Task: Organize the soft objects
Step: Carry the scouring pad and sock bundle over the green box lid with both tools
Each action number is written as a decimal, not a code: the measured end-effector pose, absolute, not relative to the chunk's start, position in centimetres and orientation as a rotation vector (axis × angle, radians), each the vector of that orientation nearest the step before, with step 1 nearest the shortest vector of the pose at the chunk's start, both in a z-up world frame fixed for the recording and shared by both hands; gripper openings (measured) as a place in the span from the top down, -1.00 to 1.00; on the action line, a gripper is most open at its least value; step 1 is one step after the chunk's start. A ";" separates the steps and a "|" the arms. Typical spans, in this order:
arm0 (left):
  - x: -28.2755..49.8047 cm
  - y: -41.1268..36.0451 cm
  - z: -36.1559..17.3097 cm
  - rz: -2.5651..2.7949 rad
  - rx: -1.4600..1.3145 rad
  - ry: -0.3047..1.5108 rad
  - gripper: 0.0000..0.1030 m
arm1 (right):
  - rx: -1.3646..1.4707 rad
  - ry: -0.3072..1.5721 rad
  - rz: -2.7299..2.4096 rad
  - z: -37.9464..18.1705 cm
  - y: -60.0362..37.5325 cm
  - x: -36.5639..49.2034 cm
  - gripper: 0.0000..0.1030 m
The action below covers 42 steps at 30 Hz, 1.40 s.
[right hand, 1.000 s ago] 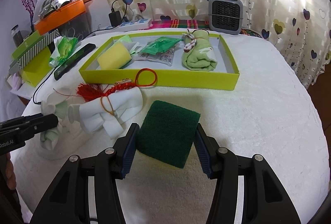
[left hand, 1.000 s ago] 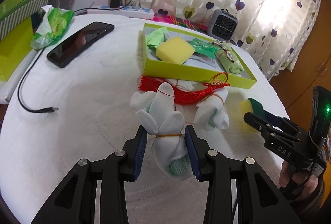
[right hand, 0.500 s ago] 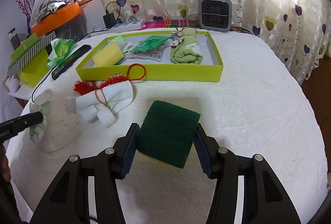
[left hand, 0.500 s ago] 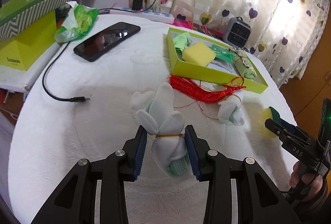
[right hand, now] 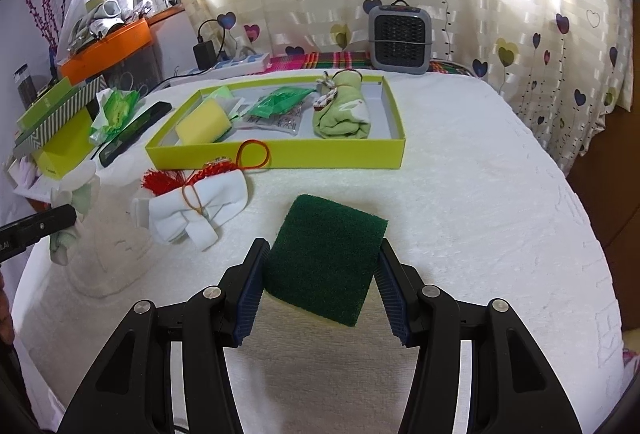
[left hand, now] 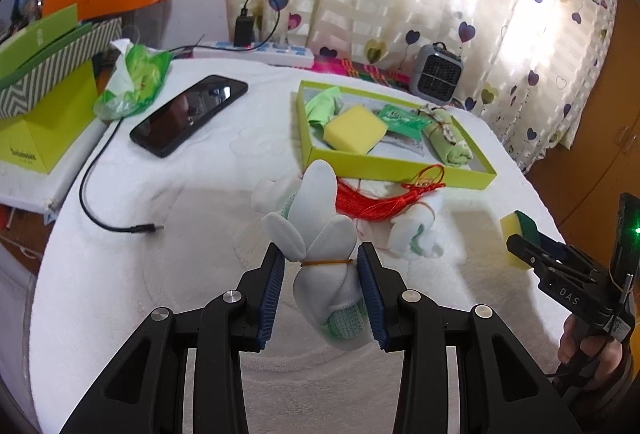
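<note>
My left gripper [left hand: 322, 290] is shut on a white sock bundle [left hand: 320, 234] tied with a rubber band, held above the white towel-covered table [left hand: 168, 274]. My right gripper [right hand: 320, 286] is shut on a green-topped scouring sponge [right hand: 326, 266], whose yellow underside [left hand: 510, 230] shows in the left wrist view. A second white sock bundle [right hand: 196, 205] with a red tassel [right hand: 168, 181] lies on the table before the lime-green tray [right hand: 280, 155]. The tray holds a yellow sponge [right hand: 204, 121], a green packet [right hand: 280, 101] and a rolled green cloth [right hand: 344, 113].
A black phone [left hand: 190, 113], a loose charging cable [left hand: 100, 209] and a green wipes packet [left hand: 132, 81] lie at the table's left. Lime-green boxes [left hand: 44, 121] stand off the left edge. A small grey heater [right hand: 400, 33] and a power strip [right hand: 240, 61] sit behind the tray.
Both grippers have drawn back and up a little with their loads, so the tray and the table's things look farther off. Neither grip has changed.
</note>
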<state>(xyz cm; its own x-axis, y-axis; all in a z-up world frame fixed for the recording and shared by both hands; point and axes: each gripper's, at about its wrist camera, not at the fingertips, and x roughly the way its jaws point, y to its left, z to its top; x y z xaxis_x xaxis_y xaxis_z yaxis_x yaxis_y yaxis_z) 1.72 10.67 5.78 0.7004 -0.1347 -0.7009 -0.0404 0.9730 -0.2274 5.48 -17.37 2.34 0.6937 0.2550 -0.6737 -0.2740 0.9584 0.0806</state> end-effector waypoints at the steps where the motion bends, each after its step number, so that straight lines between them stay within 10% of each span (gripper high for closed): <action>1: 1.7 10.6 6.0 -0.056 -0.232 0.789 0.30 | -0.027 0.746 0.295 2.4 -17.4 5.5 -0.04; 42: 9.3 6.7 10.5 -0.153 -0.137 0.712 0.29 | -0.055 0.658 0.321 6.5 -16.4 10.2 -0.04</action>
<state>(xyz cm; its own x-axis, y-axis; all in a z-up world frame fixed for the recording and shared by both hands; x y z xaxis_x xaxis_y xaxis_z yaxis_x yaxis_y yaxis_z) 9.33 6.67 10.51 0.7466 -0.1863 -0.6387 0.0932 0.9798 -0.1769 10.18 -16.36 6.49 0.7436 0.2758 -0.6091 -0.3105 0.9492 0.0508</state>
